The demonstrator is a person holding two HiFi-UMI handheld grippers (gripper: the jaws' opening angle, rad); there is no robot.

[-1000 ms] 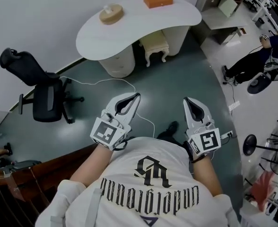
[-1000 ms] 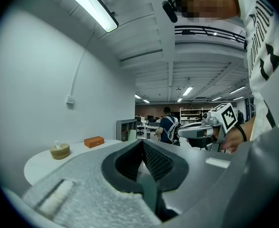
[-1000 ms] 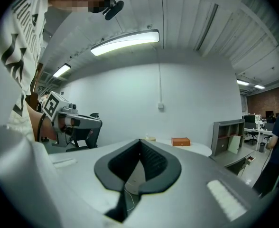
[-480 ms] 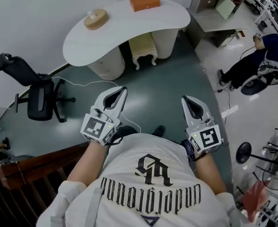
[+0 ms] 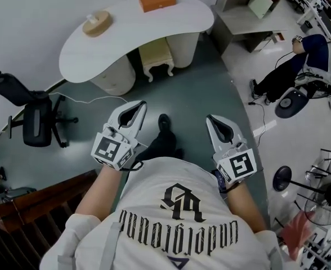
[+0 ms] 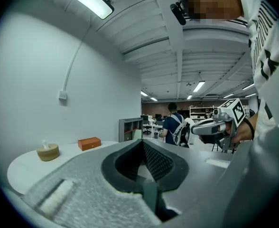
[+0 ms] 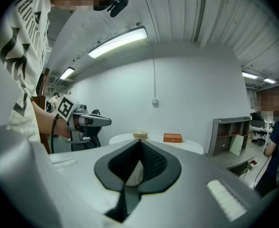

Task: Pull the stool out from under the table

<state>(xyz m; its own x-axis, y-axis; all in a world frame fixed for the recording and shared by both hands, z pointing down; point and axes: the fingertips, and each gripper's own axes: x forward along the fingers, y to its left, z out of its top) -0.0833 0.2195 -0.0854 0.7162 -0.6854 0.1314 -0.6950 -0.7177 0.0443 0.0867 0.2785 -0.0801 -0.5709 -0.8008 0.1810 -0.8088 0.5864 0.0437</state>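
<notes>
A cream stool (image 5: 156, 57) with carved legs stands tucked under the white curved table (image 5: 126, 32), between the table's two round pedestals. Both grippers are held out in front of the person, well short of the table. My left gripper (image 5: 138, 104) is shut and holds nothing. My right gripper (image 5: 209, 118) is also shut and empty. In the left gripper view the table top (image 6: 21, 172) shows at the left, and the right gripper (image 6: 210, 126) hangs level beside it. In the right gripper view the table (image 7: 191, 147) lies straight ahead; the stool is hidden there.
On the table sit an orange box (image 5: 157, 0) and a round tan holder (image 5: 96, 23). A black office chair (image 5: 33, 114) stands at the left, with a white cable (image 5: 92, 100) on the grey floor. Another person (image 5: 300, 66) sits at the right near grey shelves (image 5: 250, 10). A wooden railing (image 5: 25, 207) runs behind.
The person has walked toward the table with both grippers held out; the table and stool have slid left in the head view. A foot now shows between the grippers.
</notes>
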